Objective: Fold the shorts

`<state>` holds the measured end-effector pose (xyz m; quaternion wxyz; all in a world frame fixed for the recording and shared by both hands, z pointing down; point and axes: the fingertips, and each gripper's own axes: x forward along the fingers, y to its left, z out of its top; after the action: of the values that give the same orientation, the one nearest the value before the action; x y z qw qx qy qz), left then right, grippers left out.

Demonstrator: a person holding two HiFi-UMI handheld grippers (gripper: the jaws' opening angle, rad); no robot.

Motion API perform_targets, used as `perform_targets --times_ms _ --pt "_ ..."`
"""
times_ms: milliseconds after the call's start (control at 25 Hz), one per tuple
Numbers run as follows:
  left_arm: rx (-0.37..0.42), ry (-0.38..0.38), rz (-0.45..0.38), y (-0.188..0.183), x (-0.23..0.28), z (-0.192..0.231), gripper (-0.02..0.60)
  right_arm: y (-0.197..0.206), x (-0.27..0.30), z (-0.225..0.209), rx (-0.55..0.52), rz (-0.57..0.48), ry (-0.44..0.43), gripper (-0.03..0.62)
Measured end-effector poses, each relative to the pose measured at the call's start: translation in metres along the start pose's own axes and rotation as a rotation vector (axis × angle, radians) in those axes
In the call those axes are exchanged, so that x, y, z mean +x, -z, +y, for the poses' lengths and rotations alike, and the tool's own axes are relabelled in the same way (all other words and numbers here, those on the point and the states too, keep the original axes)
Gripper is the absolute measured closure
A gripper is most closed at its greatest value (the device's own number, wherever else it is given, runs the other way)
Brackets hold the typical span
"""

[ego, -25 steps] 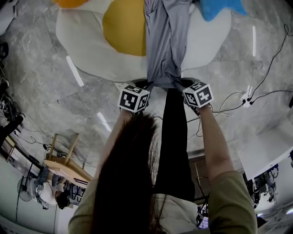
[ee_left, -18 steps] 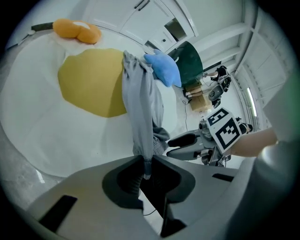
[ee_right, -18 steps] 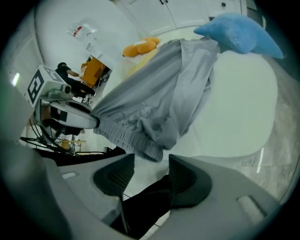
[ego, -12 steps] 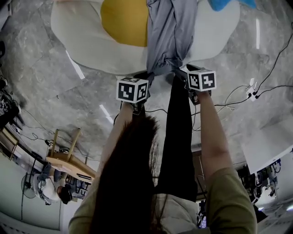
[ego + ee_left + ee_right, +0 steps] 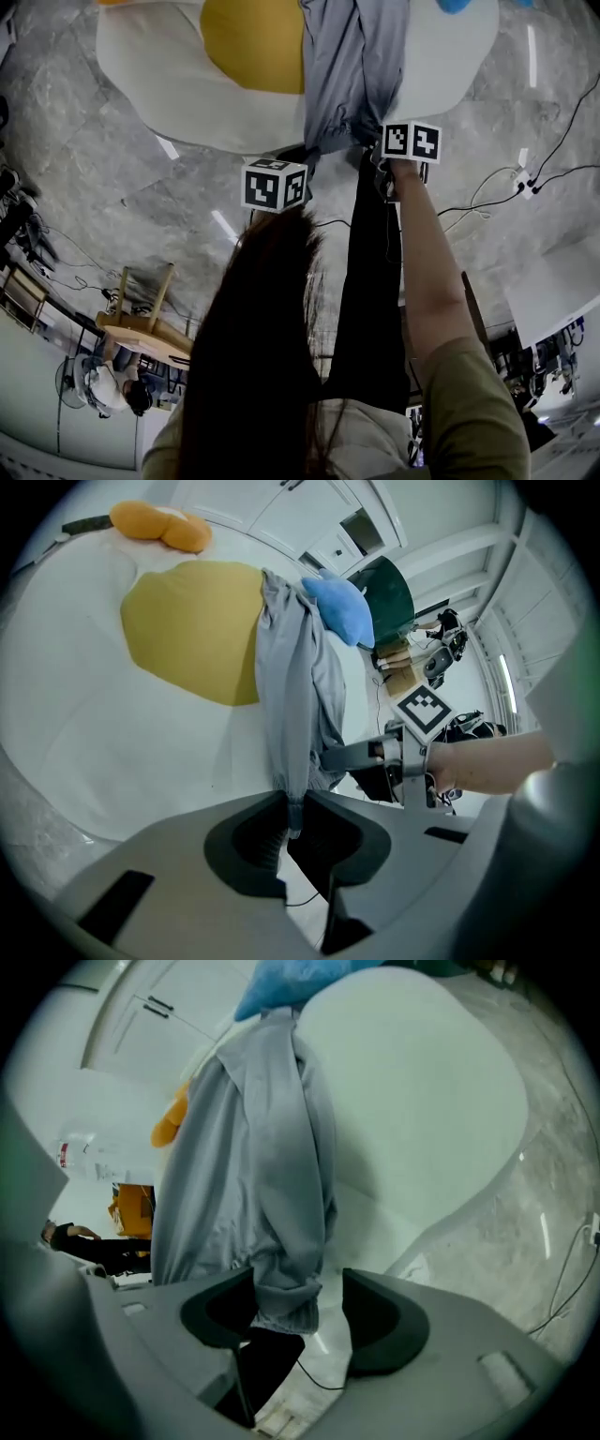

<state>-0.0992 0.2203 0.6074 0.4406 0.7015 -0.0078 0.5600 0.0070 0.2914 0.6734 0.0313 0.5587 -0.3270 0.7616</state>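
**A:** Head view?
**B:** Grey shorts (image 5: 352, 66) are lying bunched across the fried-egg mat (image 5: 169, 84), with the left gripper (image 5: 302, 159) and right gripper (image 5: 373, 152) at their near edge.
**A:** Left gripper view?
**B:** Its fingers (image 5: 253, 841) are clenching the hem.
**A:** Right gripper view?
**B:** Its fingers (image 5: 384, 1321) have just been opening, and the hem is hanging loose between them.

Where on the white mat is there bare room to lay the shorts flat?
Bare white mat right of the grey shorts, this side of the blue cushion; another bare band left of the yellow patch. Crowded: the middle strip, where the shorts lie bunched.
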Motion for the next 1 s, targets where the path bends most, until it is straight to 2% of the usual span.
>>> perform_targets --times_ms 80,200,240,280,320,480,560,640,720,840,920,1000 --pt "-0.010 0.004 0.001 0.001 0.000 0.000 0.525 0.013 0.005 -0.003 0.026 0.019 0.009 0.321" --pt "-0.014 0.013 0.008 0.002 0.000 0.000 0.525 0.015 0.008 -0.005 0.094 -0.026 -0.026 0.361" --pt "-0.013 0.015 0.010 0.002 0.001 0.001 0.525 0.016 0.009 -0.004 0.095 -0.022 -0.042 0.398" --pt "-0.009 0.017 0.014 0.002 0.002 0.002 0.525 0.018 0.009 -0.002 0.080 -0.010 -0.057 0.496" --pt "-0.005 0.016 0.017 0.002 0.002 0.002 0.525 0.020 0.007 0.001 0.057 0.003 -0.074 0.540" --pt "-0.024 0.018 -0.015 -0.003 -0.014 0.001 0.525 0.013 -0.025 0.031 0.000 -0.022 -0.204 0.559" --pt "-0.072 0.075 -0.065 -0.018 -0.040 -0.006 0.526 -0.005 -0.060 0.059 -0.020 -0.073 -0.310 0.560" --pt "-0.087 0.164 -0.163 -0.064 -0.077 -0.018 0.526 -0.048 -0.105 0.100 -0.117 -0.139 -0.420 0.560" --pt "-0.007 0.209 -0.293 -0.144 -0.121 -0.032 0.526 -0.119 -0.156 0.149 -0.301 -0.233 -0.488 0.560" --pt "0.227 0.152 -0.451 -0.275 -0.200 -0.064 0.526 -0.228 -0.237 0.239 -0.570 -0.388 -0.527 0.560" --pt "0.350 0.101 -0.537 -0.346 -0.259 -0.093 0.526 -0.284 -0.289 0.289 -0.619 -0.478 -0.534 0.560" --pt "0.437 0.050 -0.616 -0.399 -0.320 -0.126 0.526 -0.320 -0.342 0.333 -0.610 -0.559 -0.555 0.560"
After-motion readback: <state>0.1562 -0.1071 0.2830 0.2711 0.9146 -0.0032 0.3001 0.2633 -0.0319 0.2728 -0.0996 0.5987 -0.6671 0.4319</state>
